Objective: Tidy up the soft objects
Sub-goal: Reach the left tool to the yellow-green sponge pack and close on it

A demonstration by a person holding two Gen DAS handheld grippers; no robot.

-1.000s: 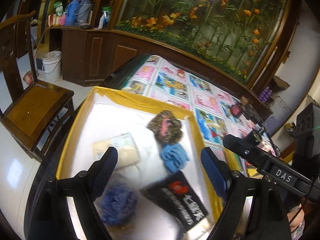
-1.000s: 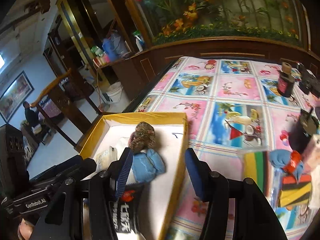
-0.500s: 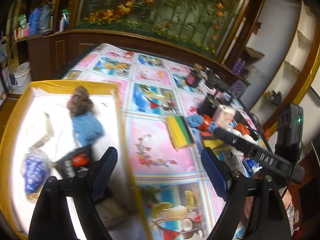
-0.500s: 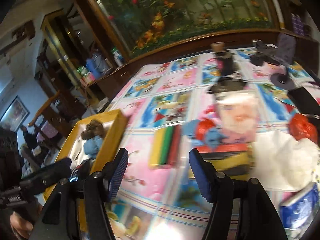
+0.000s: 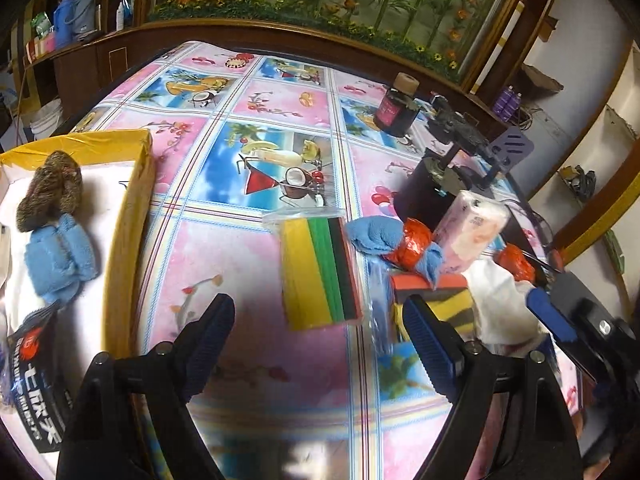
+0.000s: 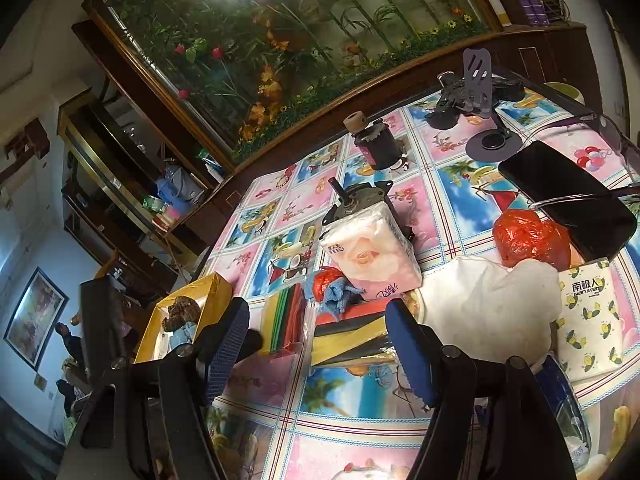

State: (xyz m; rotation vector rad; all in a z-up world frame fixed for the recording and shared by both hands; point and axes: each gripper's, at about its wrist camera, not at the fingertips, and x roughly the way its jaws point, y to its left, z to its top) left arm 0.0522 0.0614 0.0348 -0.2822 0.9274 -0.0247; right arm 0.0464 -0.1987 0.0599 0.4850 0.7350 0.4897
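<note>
A yellow-rimmed box at the left holds a brown fuzzy ball, a blue cloth and a black packet. A bagged yellow-green-red sponge pack lies on the tablecloth just ahead of my open, empty left gripper. Right of it sit a blue cloth with a red bag, a tissue pack and a black-yellow sponge. My right gripper is open and empty above the black-yellow sponge, with the tissue pack and white cloth beyond.
A dark jar, a metal motor, a phone stand, a black phone, a red bag and a patterned tissue pack crowd the right of the table. The box sits at its left edge.
Both grippers have swung right, away from the box, toward the pile of soft things on the tablecloth. The sponge pack now lies between the left fingers' line of sight. Both stay open.
</note>
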